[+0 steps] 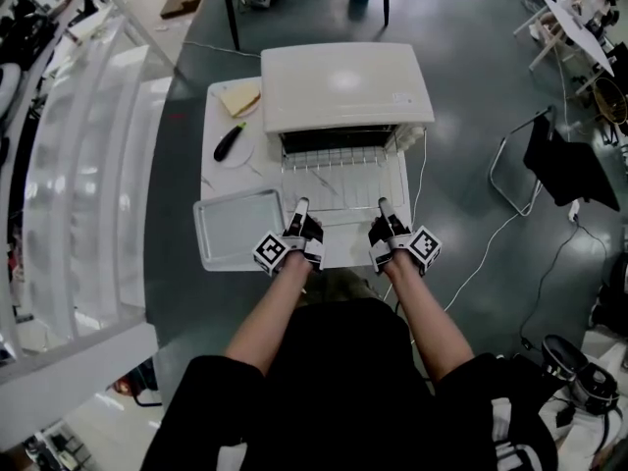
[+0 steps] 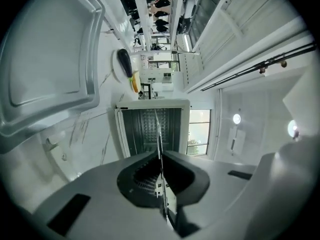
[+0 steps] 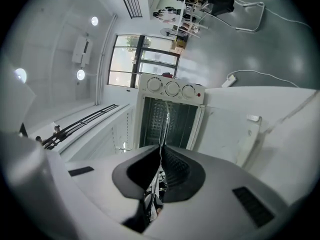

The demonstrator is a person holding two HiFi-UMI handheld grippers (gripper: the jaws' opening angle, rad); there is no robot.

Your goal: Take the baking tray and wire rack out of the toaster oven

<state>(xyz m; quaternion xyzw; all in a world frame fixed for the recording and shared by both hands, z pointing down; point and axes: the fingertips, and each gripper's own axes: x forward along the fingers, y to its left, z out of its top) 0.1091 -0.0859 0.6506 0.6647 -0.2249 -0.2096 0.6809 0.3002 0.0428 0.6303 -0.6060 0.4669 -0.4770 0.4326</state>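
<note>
Left tool (image 1: 299, 207) and right tool (image 1: 384, 207) each closed on near edge of wire rack (image 1: 339, 177) projecting from toaster oven (image 1: 343, 86); baking tray (image 1: 238, 226) lies left of oven front.

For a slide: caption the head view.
Left gripper and right gripper hold the toaster oven's wire rack; baking tray already out.
</note>
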